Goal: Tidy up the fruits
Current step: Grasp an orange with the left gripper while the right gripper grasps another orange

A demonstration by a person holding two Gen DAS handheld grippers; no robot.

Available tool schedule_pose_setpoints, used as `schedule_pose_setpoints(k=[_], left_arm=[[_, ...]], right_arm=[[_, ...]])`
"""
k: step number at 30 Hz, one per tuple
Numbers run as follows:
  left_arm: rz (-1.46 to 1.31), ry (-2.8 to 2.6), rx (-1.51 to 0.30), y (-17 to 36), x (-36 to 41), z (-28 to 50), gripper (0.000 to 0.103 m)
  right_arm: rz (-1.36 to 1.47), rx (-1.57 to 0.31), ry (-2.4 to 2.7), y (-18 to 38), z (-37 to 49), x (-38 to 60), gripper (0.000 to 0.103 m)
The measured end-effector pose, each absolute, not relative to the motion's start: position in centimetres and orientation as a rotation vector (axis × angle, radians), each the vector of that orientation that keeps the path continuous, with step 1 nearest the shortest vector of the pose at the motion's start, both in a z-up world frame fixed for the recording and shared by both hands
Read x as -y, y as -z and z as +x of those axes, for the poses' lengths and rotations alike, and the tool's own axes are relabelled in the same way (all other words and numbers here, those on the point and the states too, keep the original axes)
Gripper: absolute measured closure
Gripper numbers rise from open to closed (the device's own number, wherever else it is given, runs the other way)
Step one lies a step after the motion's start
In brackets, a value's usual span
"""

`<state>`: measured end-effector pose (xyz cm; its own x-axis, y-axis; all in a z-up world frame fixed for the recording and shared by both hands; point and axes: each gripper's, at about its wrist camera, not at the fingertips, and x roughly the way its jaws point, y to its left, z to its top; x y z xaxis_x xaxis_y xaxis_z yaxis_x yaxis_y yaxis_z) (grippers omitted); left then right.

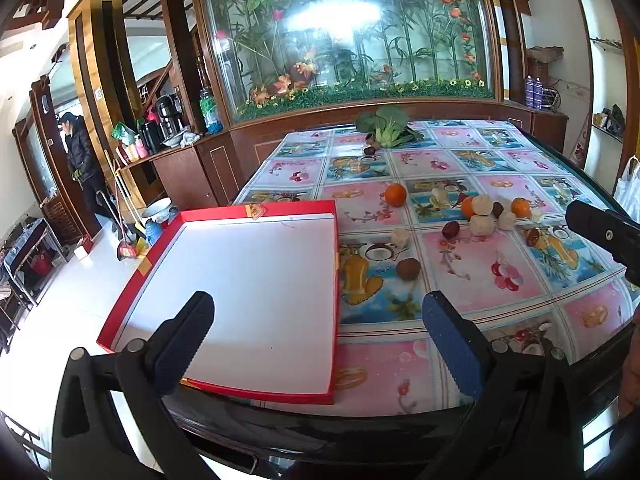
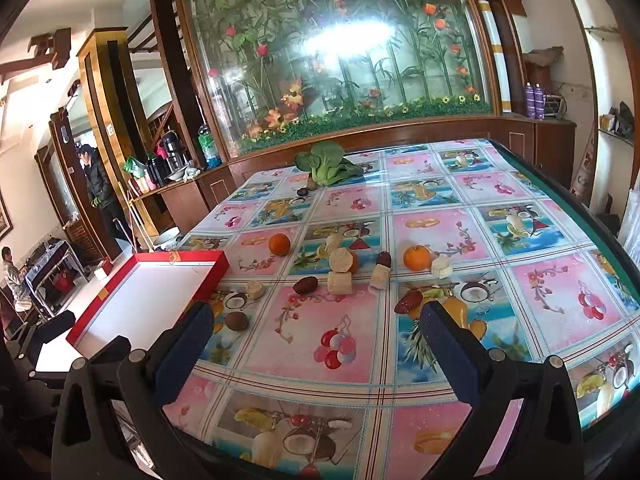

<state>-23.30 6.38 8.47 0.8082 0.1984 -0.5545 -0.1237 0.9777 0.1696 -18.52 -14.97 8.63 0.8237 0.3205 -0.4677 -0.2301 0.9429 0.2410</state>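
Counter [image 2: 440, 216] w/ fruits [image 2: 340, 276] loose at 12 o'clock of right gripper [image 2: 316, 332]; both grippers' fingers were wide, empty. Oranges [image 2: 417, 258] looked firm, rollable; grip across middle.

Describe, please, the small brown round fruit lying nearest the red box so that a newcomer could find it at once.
Start at the red box on the table's left side. Just past its right wall, on the patterned tablecloth, lies the brown round fruit. Unlike the oranges, the pale peeled chunks and the elongated dark red fruits farther right, it is dull brown, ball-shaped, and sits alone.
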Motion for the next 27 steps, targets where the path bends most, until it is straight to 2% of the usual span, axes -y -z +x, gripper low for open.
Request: schedule_pose_setpoints(k=[12, 27], left_arm=[[0.140, -0.181, -0.580, -9.9, -4.8, -23.9, 0.000], [0.143, -0.173, -0.647, -8.5, -5.2, -21.0, 0.000]], right_arm=[[0.183, -0.494, -0.252, -9.3, -19.1, 15.8, 0.001], [0.187, -0.529, -0.214, -7.9, -17.2, 17.5, 0.001]])
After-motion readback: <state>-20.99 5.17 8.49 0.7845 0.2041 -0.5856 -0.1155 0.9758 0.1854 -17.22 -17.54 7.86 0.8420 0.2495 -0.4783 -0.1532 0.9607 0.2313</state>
